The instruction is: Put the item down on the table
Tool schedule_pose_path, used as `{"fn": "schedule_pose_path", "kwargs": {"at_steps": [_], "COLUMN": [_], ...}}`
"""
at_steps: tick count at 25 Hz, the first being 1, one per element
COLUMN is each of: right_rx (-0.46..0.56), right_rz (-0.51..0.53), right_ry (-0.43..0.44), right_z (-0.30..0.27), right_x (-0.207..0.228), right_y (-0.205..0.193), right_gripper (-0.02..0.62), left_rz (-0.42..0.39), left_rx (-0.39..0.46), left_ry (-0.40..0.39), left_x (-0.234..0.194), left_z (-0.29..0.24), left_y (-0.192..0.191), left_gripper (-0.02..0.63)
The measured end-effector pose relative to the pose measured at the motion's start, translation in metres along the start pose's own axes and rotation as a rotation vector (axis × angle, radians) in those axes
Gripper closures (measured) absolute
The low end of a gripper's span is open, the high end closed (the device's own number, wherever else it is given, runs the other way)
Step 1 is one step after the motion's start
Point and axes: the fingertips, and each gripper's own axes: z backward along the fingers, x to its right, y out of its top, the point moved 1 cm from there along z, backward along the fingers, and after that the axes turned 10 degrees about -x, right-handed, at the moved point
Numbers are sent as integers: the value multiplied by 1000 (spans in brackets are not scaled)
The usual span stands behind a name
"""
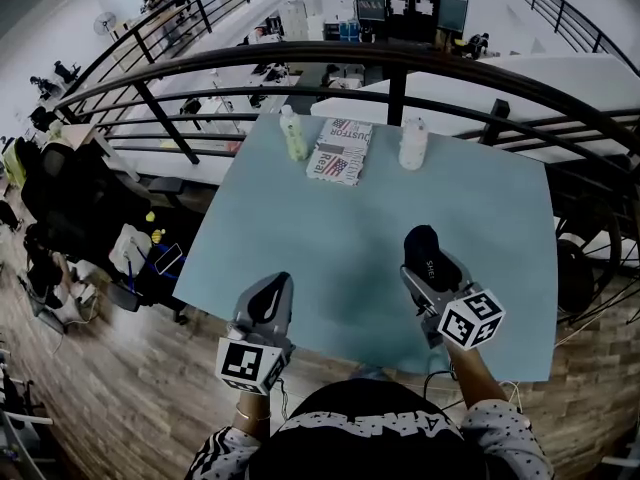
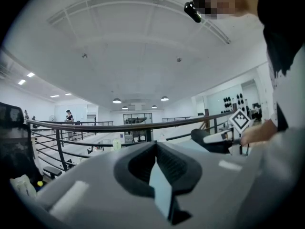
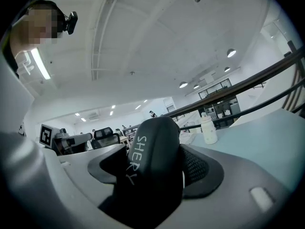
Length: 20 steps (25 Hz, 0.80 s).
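Pinching black item (image 1: 428, 248) in right gripper (image 1: 432, 274); pressing left gripper (image 1: 271, 288) together on nothing. Hovering over near edge of table (image 1: 340, 233), bare surface ahead.

We hold 2 grippers out in front of us, both pointing forward. Our left gripper (image 1: 276, 286) has its jaws closed tip to tip with nothing between them. Our right gripper (image 1: 428, 268), reaching a little farther forward, is clamped on a dark item (image 3: 153, 151) that stands up between its jaws.

Bright even light, fisheye-warped edges
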Motion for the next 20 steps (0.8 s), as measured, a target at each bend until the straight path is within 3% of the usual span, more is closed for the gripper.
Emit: {"fn": "schedule_pose_path", "kwargs": {"at_steps": [20], "right_rx": [-153], "right_rz": [-15], "right_ry": [-48], "right_z": [-42], "right_x": [62], "right_y": [-44], "right_gripper": [241], "left_rz": [18], "left_rx": [-33], "left_ry": [2], "left_x": [2], "left_z": [-43], "left_y": [-3], "left_gripper": [606]}}
